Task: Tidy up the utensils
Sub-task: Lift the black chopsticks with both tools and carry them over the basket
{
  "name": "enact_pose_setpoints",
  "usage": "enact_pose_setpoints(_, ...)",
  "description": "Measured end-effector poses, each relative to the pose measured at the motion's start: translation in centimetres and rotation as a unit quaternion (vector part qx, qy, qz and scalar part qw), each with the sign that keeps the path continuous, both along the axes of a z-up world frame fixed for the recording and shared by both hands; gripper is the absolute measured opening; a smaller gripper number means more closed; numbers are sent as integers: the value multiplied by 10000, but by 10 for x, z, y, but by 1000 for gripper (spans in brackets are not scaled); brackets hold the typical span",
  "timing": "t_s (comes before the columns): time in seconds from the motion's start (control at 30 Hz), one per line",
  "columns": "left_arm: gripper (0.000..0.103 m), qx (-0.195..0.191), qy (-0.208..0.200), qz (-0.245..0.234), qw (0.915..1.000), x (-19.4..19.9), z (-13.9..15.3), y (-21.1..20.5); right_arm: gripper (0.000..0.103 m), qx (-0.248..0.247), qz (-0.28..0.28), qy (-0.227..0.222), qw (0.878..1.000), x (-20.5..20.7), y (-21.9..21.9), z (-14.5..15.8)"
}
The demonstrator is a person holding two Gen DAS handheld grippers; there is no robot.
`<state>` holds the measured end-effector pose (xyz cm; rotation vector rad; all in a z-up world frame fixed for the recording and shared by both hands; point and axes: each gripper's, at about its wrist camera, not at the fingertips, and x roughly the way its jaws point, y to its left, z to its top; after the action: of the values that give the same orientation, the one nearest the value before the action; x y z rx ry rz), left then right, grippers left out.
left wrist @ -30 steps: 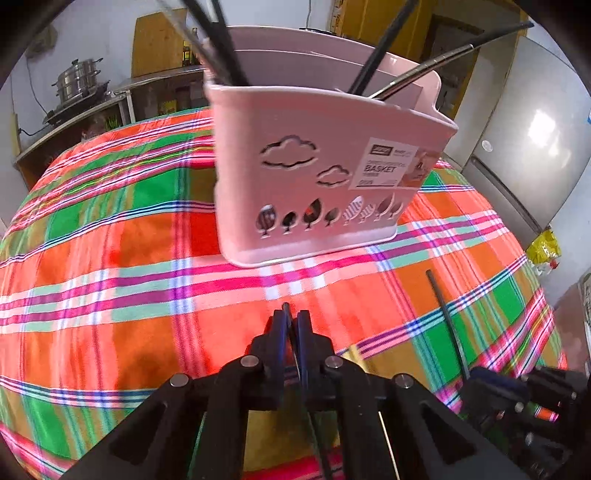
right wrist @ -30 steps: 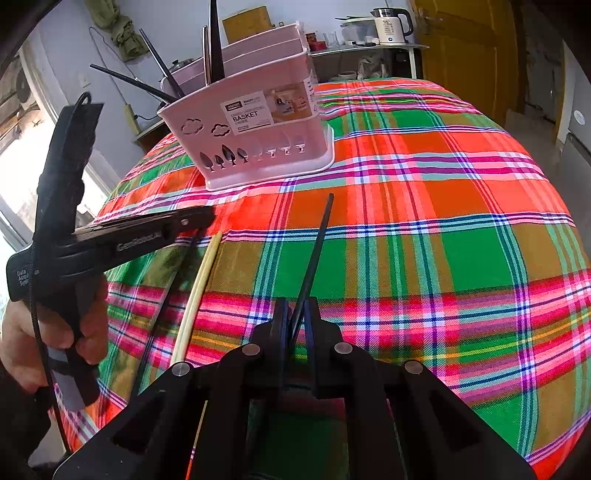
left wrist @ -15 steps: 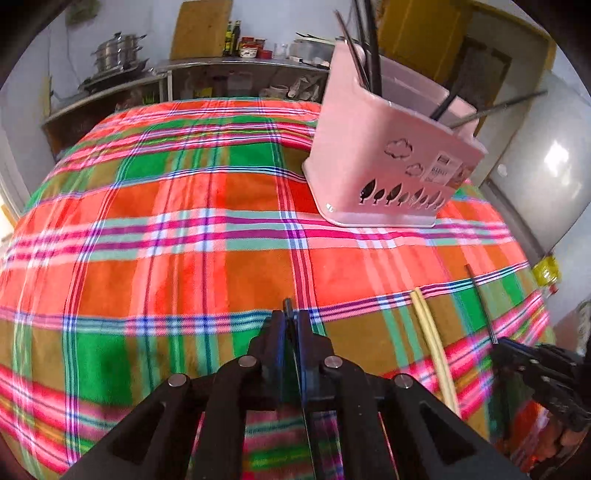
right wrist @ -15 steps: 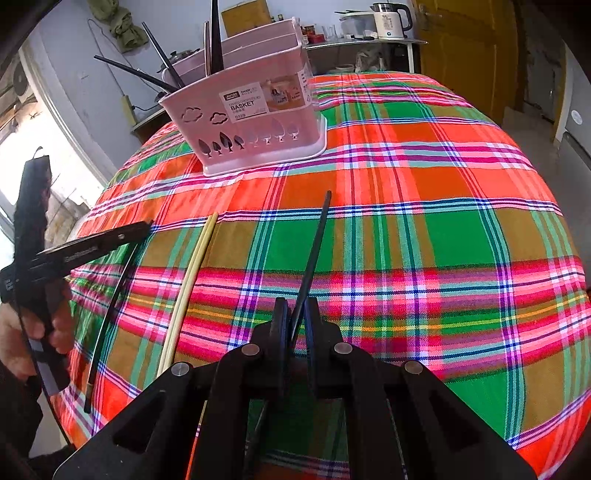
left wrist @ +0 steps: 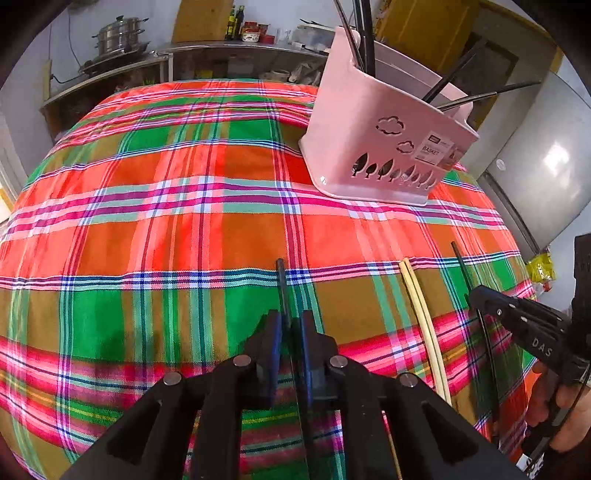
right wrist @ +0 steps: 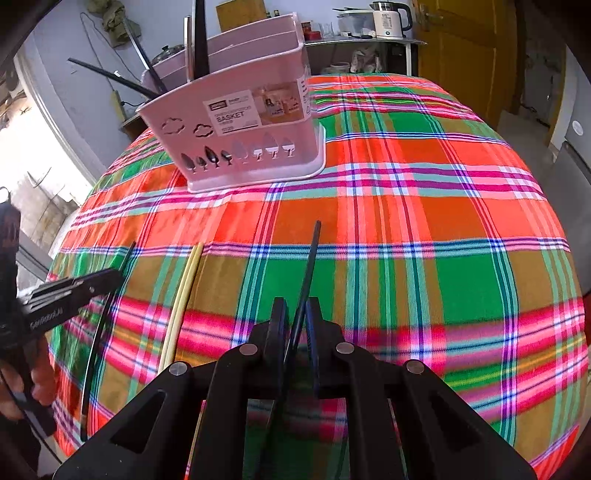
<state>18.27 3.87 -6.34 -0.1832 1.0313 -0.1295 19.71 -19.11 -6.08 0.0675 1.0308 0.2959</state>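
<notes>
A pink utensil basket (left wrist: 384,147) (right wrist: 240,125) stands on the plaid tablecloth and holds several black chopsticks. My left gripper (left wrist: 288,332) has its jaws nearly together around a black chopstick (left wrist: 282,291) lying on the cloth; it also shows at the left of the right wrist view (right wrist: 99,280). My right gripper (right wrist: 295,325) is shut on another black chopstick (right wrist: 310,269) that points toward the basket; it shows at the right of the left wrist view (left wrist: 480,295). A pair of pale yellow chopsticks (left wrist: 421,306) (right wrist: 183,299) lies between the two grippers.
The plaid tablecloth (left wrist: 184,221) (right wrist: 424,221) covers the whole table. A counter with a steel pot (left wrist: 118,37) and bottles is behind the table. A kettle (right wrist: 388,18) sits on a shelf, next to a yellow door (right wrist: 461,55). A refrigerator (left wrist: 535,158) stands at the right.
My left gripper has pulled back from the basket and come down to the near part of the cloth, over a black chopstick. The right gripper has kept its chopstick and barely moved.
</notes>
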Motion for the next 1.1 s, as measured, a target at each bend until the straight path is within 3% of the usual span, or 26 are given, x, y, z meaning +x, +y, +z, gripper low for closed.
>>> enact_pose_setpoints(0.33, 7, 403, 16, -37, 9992, -2, 2, -10, 7, -95, 63, 94, 9999, 10, 9, 0)
enact_pose_setpoints(0.6, 4, 169, -54, -9, 9998, 0, 15, -4, 5, 124, 217, -98, 9996, 6, 13, 19)
enact_pose_setpoints(0.8, 4, -6, -523, -43, 9986, -6, 60, -1, 5, 311, 226, -566, 9977, -2, 11, 61)
enact_pose_setpoints(1.1, 4, -33, -1407, -205, 9898, -13, 145, -7, 5, 439, 224, -1382, 9892, -14, 5, 128)
